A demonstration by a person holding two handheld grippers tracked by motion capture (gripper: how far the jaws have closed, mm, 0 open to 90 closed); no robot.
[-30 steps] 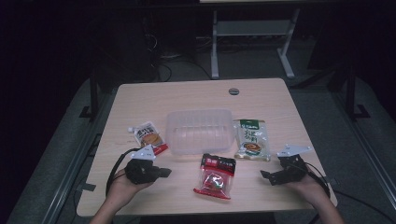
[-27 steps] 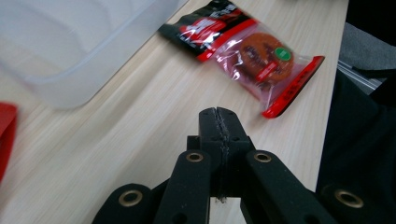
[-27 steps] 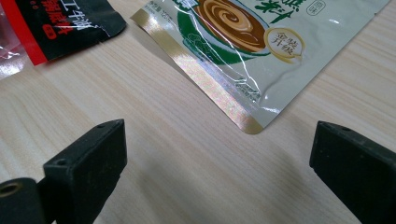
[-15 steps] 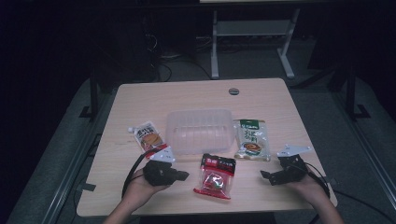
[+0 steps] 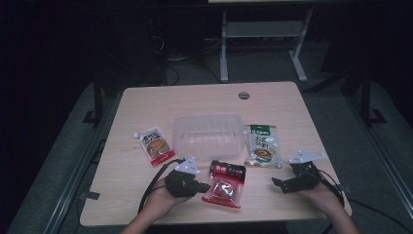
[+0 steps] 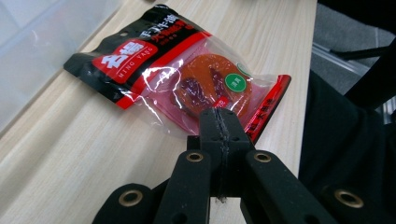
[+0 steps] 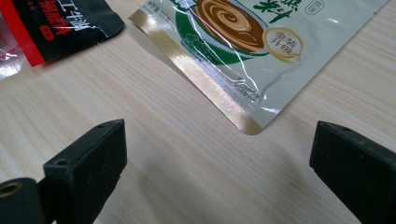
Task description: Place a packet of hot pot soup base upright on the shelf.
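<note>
Left tongs fully closed, empty, tips at the red snack packet edge. Right tongs spread wide near the green sachet.

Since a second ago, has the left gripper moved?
Yes. The left gripper has slid right toward the red packet, away from the orange sachet.

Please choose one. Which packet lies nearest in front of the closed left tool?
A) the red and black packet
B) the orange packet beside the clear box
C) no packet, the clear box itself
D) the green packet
A: in the left gripper view the shut left tool points straight at the red and black packet; the green packet lies nearer the right tool.
</note>
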